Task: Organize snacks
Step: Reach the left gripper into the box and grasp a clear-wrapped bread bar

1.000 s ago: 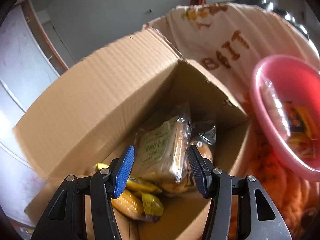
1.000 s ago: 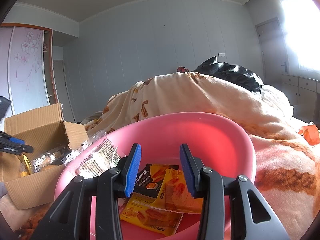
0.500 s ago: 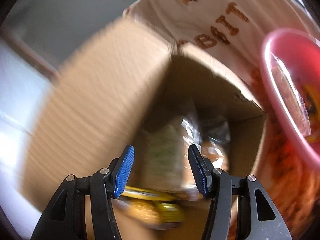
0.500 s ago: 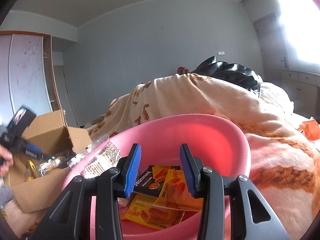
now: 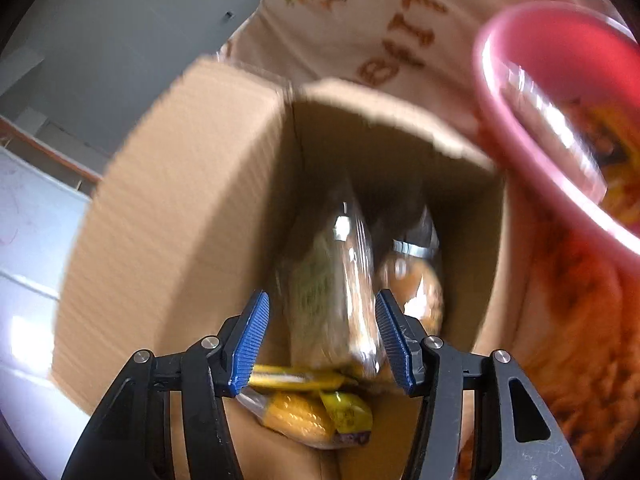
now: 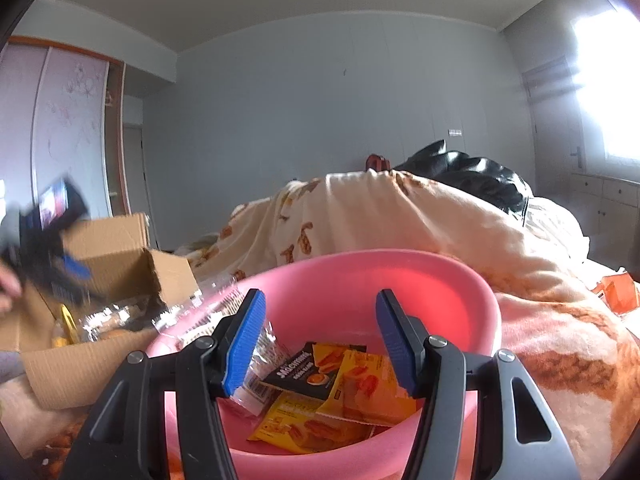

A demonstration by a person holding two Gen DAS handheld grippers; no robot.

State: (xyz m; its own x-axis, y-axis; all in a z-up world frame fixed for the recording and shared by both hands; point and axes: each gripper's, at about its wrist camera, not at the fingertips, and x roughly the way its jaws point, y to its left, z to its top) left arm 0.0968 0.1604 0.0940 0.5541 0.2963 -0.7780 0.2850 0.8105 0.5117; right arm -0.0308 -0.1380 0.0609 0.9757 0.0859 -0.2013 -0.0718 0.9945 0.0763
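on the blanket-covered bed sit two containers side by side: a corrugated cardboard box (image 5: 192, 208) with its flaps up, and a smooth, round pink plastic basin (image 6: 452, 284) touching the box's near corner. the blanket (image 6: 420, 216) is soft and fleecy, cream with orange-brown patches and letters.

the left gripper (image 5: 322, 336) points steeply down into the box. its black arms end in ribbed blue pads (image 5: 250, 340), standing about half apart, and a clear crinkly wrapper holding a pale, blocky pastry (image 5: 332, 300) lies between them — the picture is blurred, so i cannot tell whether the pads press on it or only frame it. just right of it is a second glossy packet with a round golden bun (image 5: 420, 292); beneath the fingers lie yellow packets (image 5: 304, 416), one with a bumpy corn-like look.

the right gripper (image 6: 320, 340) hovers nearly level over the basin, its jaws having just been opening and now apart with nothing between them. below the fingertips, flat in the basin's bottom, lie foil sachets — a black one (image 6: 308, 368), orange-yellow ones (image 6: 368, 392) — and a clear printed bag (image 6: 260, 356) leaning by the left pad.
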